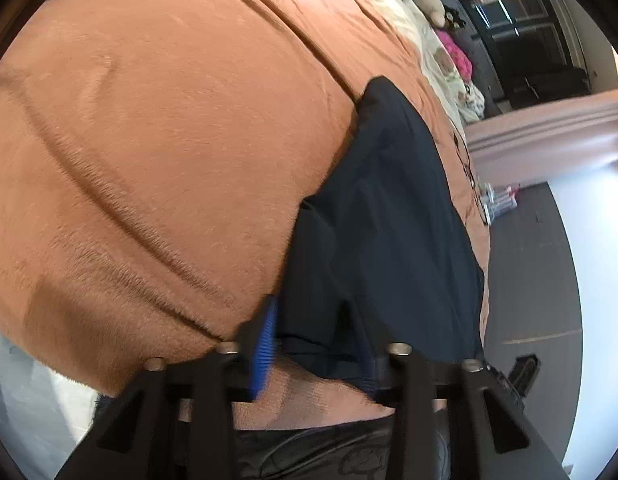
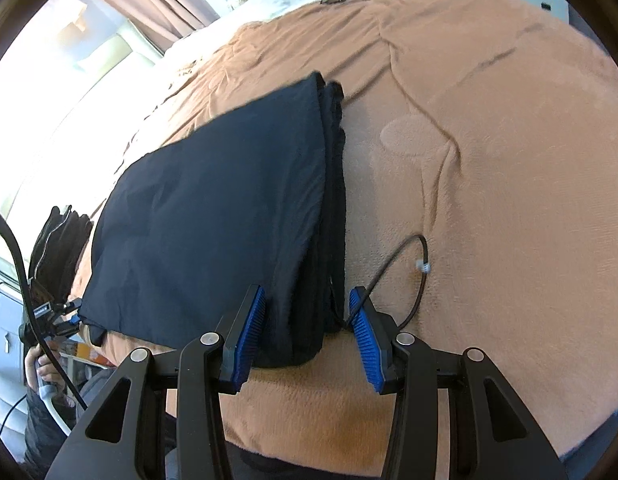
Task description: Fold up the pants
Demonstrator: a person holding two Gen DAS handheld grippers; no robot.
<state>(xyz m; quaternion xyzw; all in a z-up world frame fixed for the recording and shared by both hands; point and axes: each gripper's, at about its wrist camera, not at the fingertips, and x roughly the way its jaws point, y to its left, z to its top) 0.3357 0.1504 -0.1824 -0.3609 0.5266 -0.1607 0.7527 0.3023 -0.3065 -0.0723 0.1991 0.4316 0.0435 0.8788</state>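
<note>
I'm mid-fold — left gripper [image 1: 313, 354] pinches the pants [image 2: 213, 208] edge on the bed [image 2: 489, 160]; right gripper [image 2: 307, 330] straddles the folded corner, unclamped — clamp next.

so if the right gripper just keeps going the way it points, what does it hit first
Most likely the folded pants: the right gripper has its fingers either side of the near folded edge, so that stack of layers comes first, with the orange blanket underneath. Depth is hard to judge.
</note>
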